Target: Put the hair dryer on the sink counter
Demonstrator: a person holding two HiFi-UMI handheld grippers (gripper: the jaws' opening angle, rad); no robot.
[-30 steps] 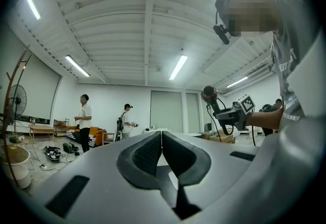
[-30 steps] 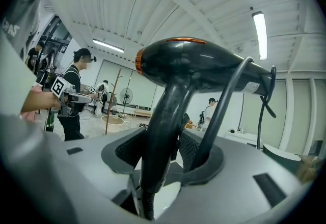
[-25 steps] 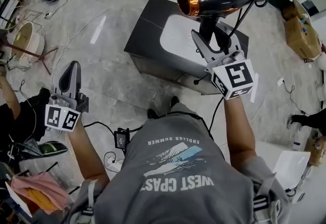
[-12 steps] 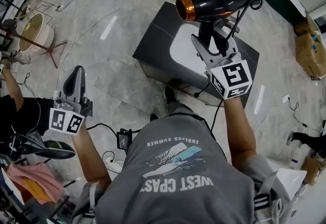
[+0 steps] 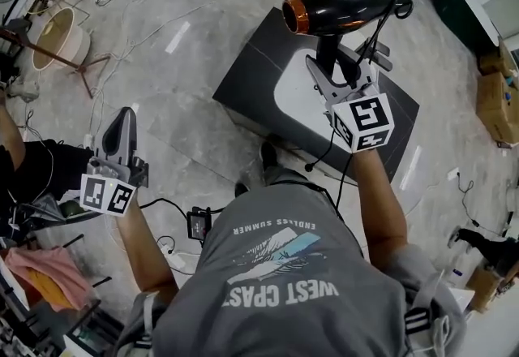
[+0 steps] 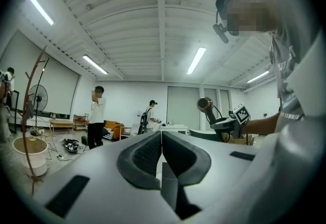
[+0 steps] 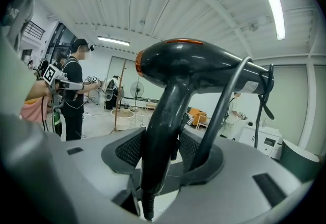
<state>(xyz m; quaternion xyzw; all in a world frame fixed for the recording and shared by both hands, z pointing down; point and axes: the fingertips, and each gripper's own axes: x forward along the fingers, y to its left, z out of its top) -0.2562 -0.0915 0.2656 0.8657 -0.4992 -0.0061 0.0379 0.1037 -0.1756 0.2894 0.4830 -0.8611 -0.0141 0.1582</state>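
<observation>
A black hair dryer [image 5: 345, 5] with a copper nozzle ring is held upright by its handle in my right gripper [image 5: 336, 70], which is shut on it. In the right gripper view the dryer's handle [image 7: 163, 131] stands between the jaw pads and its black cord [image 7: 224, 111] runs up beside it. The dryer hangs above the dark sink counter [image 5: 251, 55] with a white basin [image 5: 296, 96]. My left gripper [image 5: 120, 128] is at the left, over the floor, with its jaws closed together and nothing between them [image 6: 161, 154].
Cables [image 5: 162, 23] trail over the grey stone floor. A round wicker basket [image 5: 57, 35] on a stand sits at far left. Cardboard boxes [image 5: 496, 100] lie at the right. People stand in the room's background in the left gripper view [image 6: 97, 116].
The view has shifted toward the sink counter, which now lies more fully under the hair dryer. The right gripper keeps its hold; the left gripper stays low at the left.
</observation>
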